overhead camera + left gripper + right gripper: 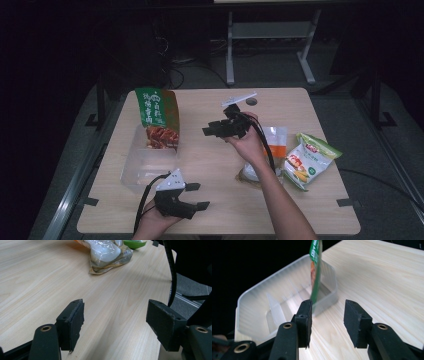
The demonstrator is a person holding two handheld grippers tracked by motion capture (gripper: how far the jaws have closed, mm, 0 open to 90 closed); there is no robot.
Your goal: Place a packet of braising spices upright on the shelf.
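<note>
A green snack bag [157, 118] stands upright in a clear plastic tray [142, 167] near the desk's [210, 160] left edge. The right gripper [218, 128], jaws apart and empty, hangs just beside it; the left gripper [196, 196] rests open at the near edge.

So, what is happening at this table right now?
A person holds a gripper in each hand over a wooden table. A green snack bag stands upright in a clear plastic container at the left. The right gripper is beside it with jaws open and nothing between them. The left gripper waits near the table's front edge, also open and empty. Two more snack packets, a white and orange one and a green one, lie at the right.
</note>
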